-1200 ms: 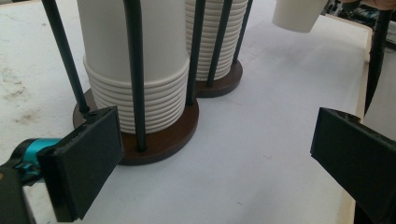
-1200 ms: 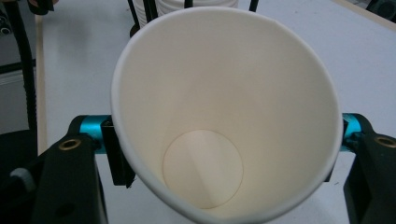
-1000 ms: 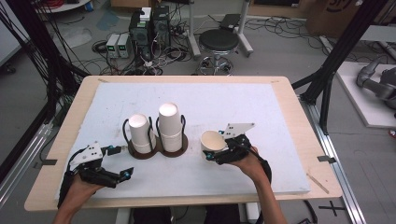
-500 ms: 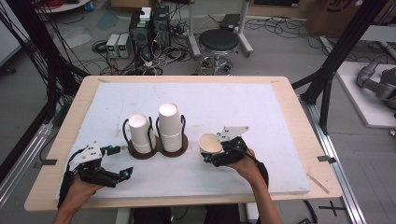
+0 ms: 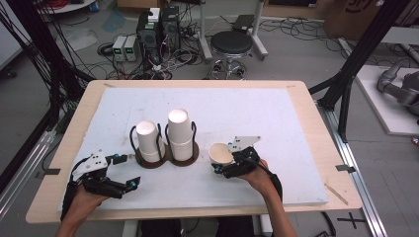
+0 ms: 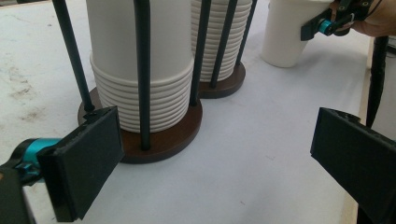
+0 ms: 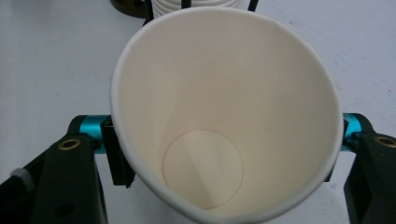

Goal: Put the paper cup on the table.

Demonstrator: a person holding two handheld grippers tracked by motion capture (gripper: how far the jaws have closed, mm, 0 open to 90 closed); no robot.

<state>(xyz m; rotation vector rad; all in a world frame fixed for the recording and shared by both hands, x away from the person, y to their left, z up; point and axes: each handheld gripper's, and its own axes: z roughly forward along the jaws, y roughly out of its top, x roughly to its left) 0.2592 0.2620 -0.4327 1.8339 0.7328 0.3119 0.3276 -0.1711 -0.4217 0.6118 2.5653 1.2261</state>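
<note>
the right hand-held gripper (image 5: 223,167) sits at about five o'clock on the white surface (image 5: 276,123), its jaws clamped on a single paper cup (image 5: 220,153). the cup stands mouth up and leans a little, its wall pinched from both sides so the rim bends out of round; from the right gripper view i look straight down into it (image 7: 219,140) and see its flat bottom. the cup is at the gripper's tip, toward ten o'clock from the hand behind it. just beside it, at nine o'clock, stands a dark two-bay cup holder (image 5: 165,157) with two stacks of upturned cups (image 5: 179,129), not touching the held one.

the left hand-held gripper (image 5: 131,170) rests at seven o'clock on the surface with its jaws spread wide and nothing between them, pointing toward the holder's near stack (image 6: 140,60).
</note>
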